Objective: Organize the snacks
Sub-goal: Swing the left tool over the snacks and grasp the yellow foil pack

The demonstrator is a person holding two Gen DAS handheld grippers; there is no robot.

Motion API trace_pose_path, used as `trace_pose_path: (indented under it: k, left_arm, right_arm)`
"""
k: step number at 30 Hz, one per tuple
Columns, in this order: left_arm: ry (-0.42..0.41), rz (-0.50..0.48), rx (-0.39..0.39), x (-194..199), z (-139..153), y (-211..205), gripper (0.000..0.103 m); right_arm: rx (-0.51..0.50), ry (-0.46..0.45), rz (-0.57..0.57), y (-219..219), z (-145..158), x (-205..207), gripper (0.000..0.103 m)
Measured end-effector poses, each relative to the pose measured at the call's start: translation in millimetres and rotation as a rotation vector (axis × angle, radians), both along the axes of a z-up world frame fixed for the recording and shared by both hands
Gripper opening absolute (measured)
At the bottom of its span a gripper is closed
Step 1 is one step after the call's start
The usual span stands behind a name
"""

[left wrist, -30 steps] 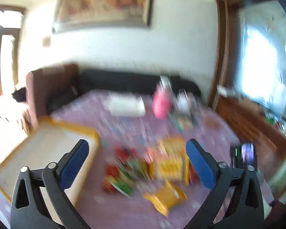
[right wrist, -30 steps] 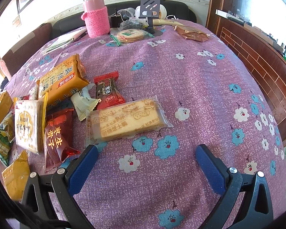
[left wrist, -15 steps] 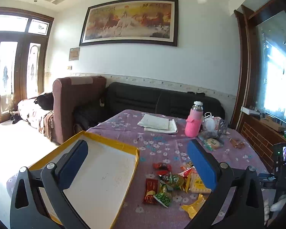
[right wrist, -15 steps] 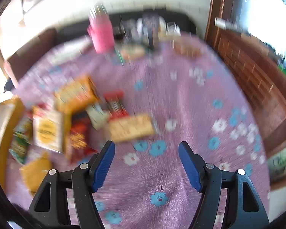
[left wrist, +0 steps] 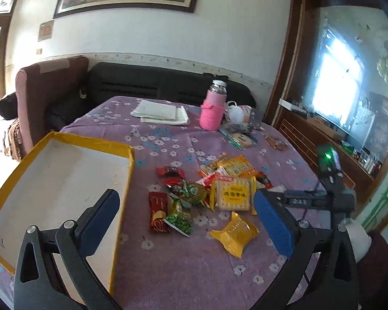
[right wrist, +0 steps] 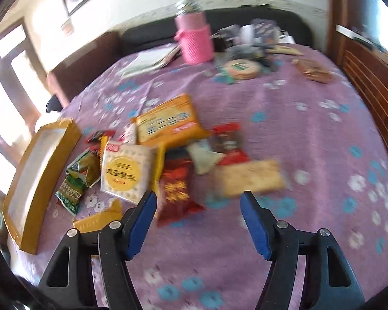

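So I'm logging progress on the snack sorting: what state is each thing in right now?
yellow tray: open, empty.
snack packets: sealed, loose on the tablecloth, none in the tray.
pink flask: upright, capped.
left tongs: open, empty.
right tongs: open, empty, jaws just been closing.

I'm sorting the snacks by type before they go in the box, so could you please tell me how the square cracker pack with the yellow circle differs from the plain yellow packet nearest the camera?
The cracker pack is square, pale, flat, and printed with a yellow circle; the yellow packet is solid yellow and puffier. The cracker pack sits in the snack pile touching other packs; the yellow packet lies apart, nearer the grippers. Both lie on the purple tablecloth, outside the yellow-rimmed box, ungripped.
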State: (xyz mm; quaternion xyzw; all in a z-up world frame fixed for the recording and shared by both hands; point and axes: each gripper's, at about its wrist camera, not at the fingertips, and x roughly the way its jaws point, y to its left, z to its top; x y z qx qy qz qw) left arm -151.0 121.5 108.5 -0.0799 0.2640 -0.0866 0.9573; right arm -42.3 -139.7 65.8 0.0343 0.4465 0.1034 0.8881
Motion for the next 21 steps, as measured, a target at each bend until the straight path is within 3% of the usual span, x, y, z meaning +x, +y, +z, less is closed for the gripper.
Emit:
trace_pose_path:
  k: [6, 10, 18, 21]
  left_arm:
    - [0.12, -0.212, 0.042, 20, -22, -43, 0.103]
    - [0.176, -0.303, 0.096, 32, -35, -72, 0.103]
    - [0.258, -0.392, 0.199, 65, -62, -106, 0.103]
    - [0.27, -0.41, 0.234, 71, -69, -115, 0.103]
  right_arm:
    - [0.0, 0.065, 0.059, 29, -23, 27, 0.066]
    - [0.037, 0.081, 0.038, 26, -22, 26, 0.03]
    - [0.101, 0.13, 0.012, -9, -21, 2, 0.029]
    - [0.122, 0.144, 0.025, -16, -19, -2, 0.033]
